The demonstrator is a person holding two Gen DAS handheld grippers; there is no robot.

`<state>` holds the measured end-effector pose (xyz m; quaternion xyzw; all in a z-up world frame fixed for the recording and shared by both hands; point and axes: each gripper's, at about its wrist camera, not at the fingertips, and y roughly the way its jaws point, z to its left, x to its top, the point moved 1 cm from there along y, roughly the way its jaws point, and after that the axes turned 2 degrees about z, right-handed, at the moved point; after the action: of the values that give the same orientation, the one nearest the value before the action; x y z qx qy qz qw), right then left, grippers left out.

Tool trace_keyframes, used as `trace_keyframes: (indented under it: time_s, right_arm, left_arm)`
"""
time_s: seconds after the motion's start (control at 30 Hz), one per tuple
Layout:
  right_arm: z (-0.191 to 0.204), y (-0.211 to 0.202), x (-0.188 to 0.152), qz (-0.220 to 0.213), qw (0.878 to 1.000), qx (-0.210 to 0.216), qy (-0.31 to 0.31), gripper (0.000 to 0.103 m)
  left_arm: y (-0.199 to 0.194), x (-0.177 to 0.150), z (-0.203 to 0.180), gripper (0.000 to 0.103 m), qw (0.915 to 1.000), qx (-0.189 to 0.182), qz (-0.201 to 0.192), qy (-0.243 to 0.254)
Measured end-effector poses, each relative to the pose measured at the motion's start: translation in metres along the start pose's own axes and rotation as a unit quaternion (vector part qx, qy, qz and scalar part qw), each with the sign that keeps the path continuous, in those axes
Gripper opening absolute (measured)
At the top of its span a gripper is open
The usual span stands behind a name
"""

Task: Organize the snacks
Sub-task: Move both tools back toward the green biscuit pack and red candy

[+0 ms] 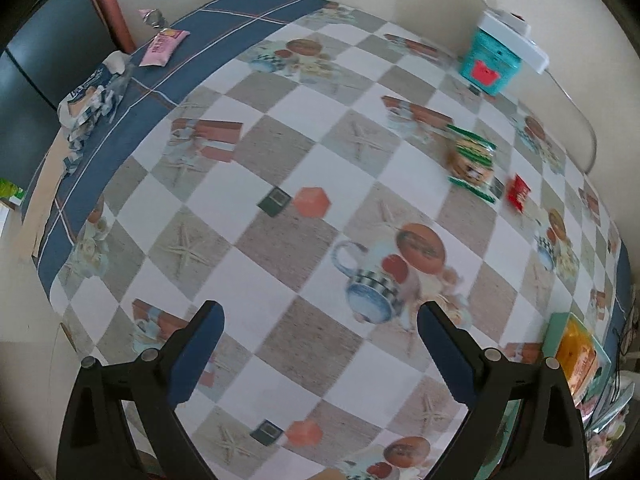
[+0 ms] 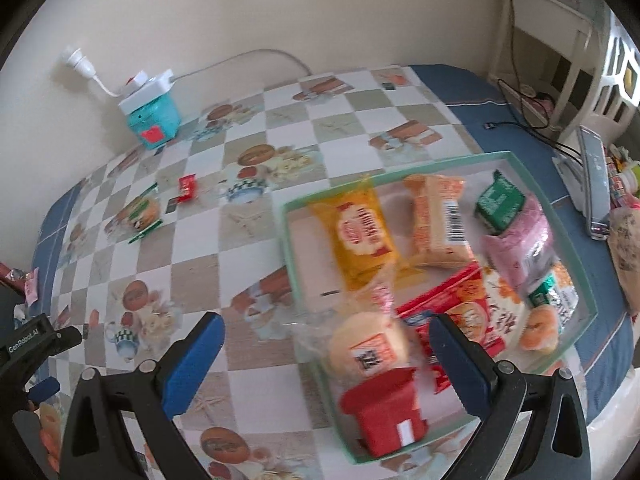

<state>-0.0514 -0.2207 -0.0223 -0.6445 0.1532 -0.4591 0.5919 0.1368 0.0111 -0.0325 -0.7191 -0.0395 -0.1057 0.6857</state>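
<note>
Snacks spread over checkered tabletop [image 1: 304, 92], left tool [image 1: 320, 356] wide open and empty above it, cookie pack [image 1: 472, 158] and red sachet [image 1: 518, 193] farther right, right tool [image 2: 326, 364] wide open, empty, over snack-filled tray [image 2: 448, 162], red-wrapped bun [image 2: 376, 376] between its fingers, ungripped.

Glossy wrappers, matt tools, smooth printed cloth

The checkered printed tablecloth [image 1: 304, 152] looks smooth and faintly sheened; at 2 o'clock the green-striped clear plastic biscuit packet [image 1: 472, 158] shines. The pale green tray [image 2: 582, 264] holds a glossy yellow film snack pack [image 2: 362, 236]. The black plastic gripper [image 2: 326, 354] looks matt, with blue pads [image 2: 192, 364].
</note>
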Motion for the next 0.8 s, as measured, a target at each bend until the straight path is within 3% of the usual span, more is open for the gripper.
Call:
trace_keyframes:
  time_s: [0.27, 0.8]
  right_arm:
    - [0.033, 0.009, -0.001, 0.005, 0.999, 0.006, -0.032, 0.103]
    - [0.069, 0.036, 0.012, 0.019, 0.997, -0.006, -0.072, 0.103]
  left_arm:
    - [0.008, 0.012, 0.025, 0.097, 0.9996, 0.004, 0.008, -0.027]
    - [0.028, 0.048, 0.039, 0.097, 0.9987, -0.027, 0.022, -0.037]
